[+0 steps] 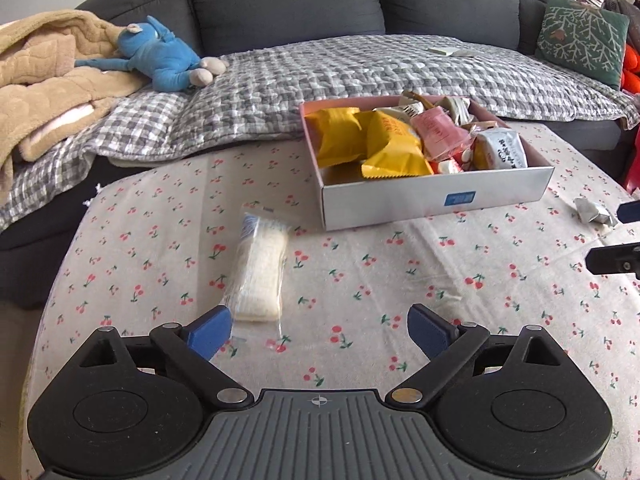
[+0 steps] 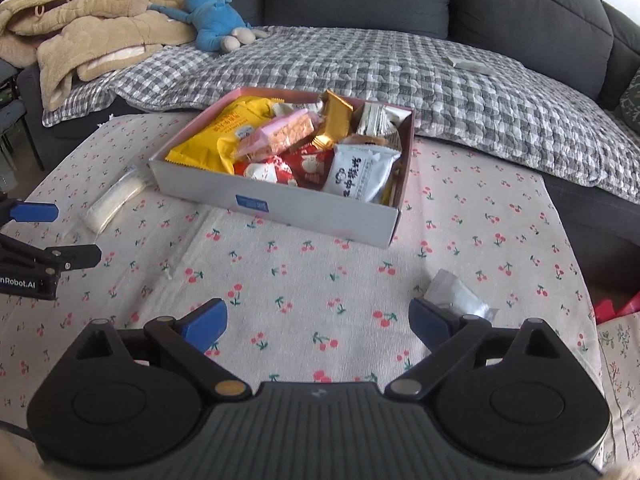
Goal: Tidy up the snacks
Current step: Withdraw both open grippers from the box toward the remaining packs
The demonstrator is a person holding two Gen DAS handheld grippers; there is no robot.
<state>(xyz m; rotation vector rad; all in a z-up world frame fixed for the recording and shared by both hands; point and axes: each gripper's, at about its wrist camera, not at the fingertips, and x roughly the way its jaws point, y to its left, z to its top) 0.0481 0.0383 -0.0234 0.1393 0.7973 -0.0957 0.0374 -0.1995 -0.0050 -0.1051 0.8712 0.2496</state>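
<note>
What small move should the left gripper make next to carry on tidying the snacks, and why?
Probably ease the left gripper forward and a little to its left, so its open jaws straddle the clear-wrapped pale wafer packet. That packet lies loose on the cherry-print tablecloth, outside the grey cardboard box that already holds the other snacks, just ahead of the left fingertip.

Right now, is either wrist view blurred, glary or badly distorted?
Left wrist view: strong fisheye bending at the edges, window glare top right, the cracker packet slightly soft. Right wrist view: same curvature, even daylight, print on the white packet in the box fairly sharp.
</note>
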